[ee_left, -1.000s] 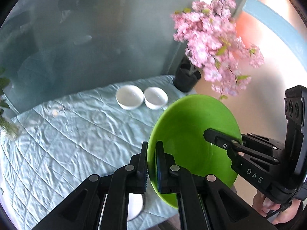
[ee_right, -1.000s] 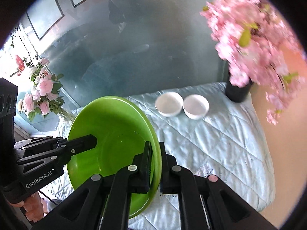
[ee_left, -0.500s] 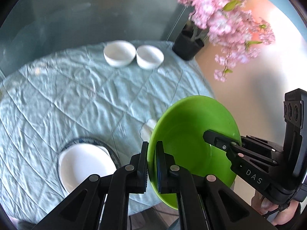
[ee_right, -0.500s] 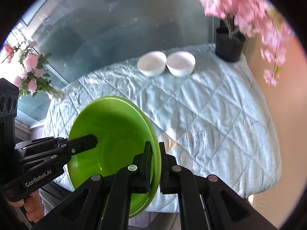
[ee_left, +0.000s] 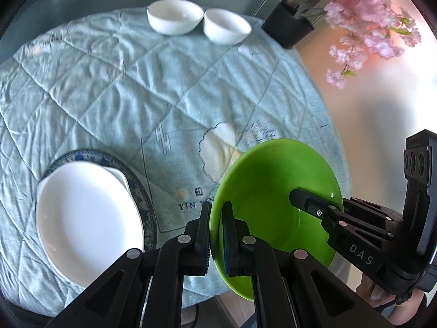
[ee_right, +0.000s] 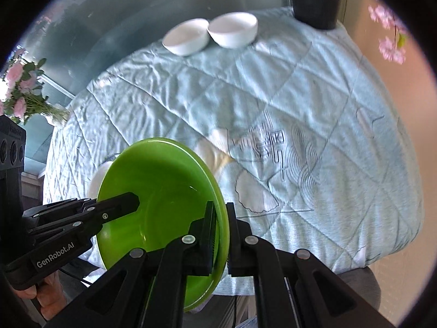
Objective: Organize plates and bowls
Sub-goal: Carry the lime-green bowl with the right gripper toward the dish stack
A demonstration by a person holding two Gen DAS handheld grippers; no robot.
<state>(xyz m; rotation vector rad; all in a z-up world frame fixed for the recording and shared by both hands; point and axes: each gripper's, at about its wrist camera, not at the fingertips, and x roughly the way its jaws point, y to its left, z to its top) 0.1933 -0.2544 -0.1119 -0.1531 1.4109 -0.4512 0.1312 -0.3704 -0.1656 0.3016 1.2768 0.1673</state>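
Bowls (ee_left: 174, 16) beyond, white plate (ee_left: 87, 218) left

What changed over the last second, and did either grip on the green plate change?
Both grippers, left and right, came down toward the table with the green plate clamped by opposite rims. The view tipped downward, so the white plate on the blue-rimmed plate came into sight. Unchanged: both grips, and the two white bowls side by side.

Lime-green plate (ee_left: 275, 191); white bowls (ee_left: 174, 16); white dish (ee_left: 87, 218), blue-patterned plate (ee_left: 136, 175); pale-blue quilted cloth (ee_left: 136, 82); pink blossoms (ee_left: 363, 5)
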